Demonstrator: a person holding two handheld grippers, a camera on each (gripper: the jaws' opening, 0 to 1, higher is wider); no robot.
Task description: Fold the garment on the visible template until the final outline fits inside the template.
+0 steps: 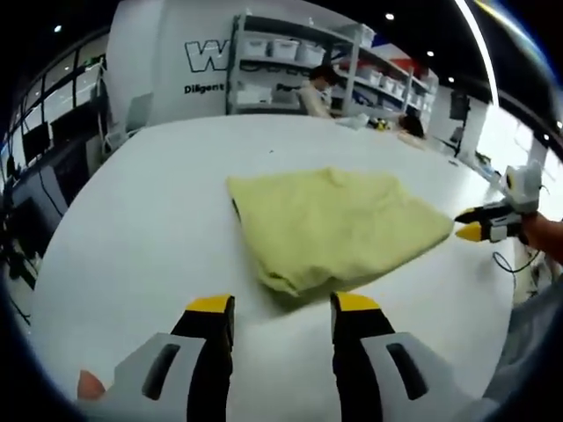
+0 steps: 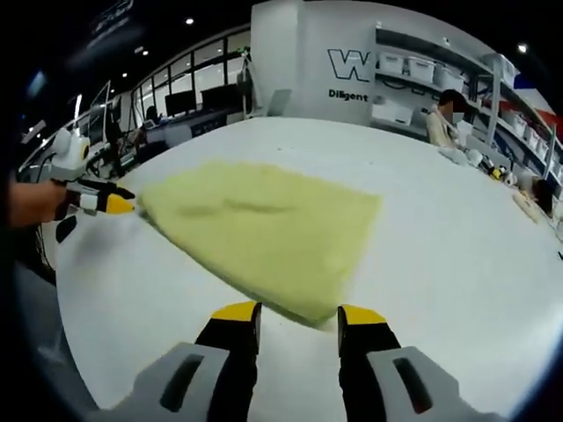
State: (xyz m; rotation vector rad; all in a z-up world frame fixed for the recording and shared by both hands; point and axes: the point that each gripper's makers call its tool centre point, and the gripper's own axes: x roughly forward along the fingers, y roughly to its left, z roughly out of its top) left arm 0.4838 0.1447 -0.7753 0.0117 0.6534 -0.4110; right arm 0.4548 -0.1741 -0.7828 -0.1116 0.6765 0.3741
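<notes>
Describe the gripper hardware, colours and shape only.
Both the left gripper and the right gripper have two black jaws with yellow tips, set in light grey housings with dark oval slots. Seen from across the table, each carries a white box above.

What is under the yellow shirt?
The folded yellow shirt lies on the white table. Table shows all around it; anything beneath it, like a template, is covered.

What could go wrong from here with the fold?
The yellow garment lies folded but rumpled, one edge bulging; another grab may undo a layer. Both claws, left and right, stand open just short of opposite edges, so uneven pulls could skew it. No template outline shows on the white table, so fit is hard to judge.
</notes>
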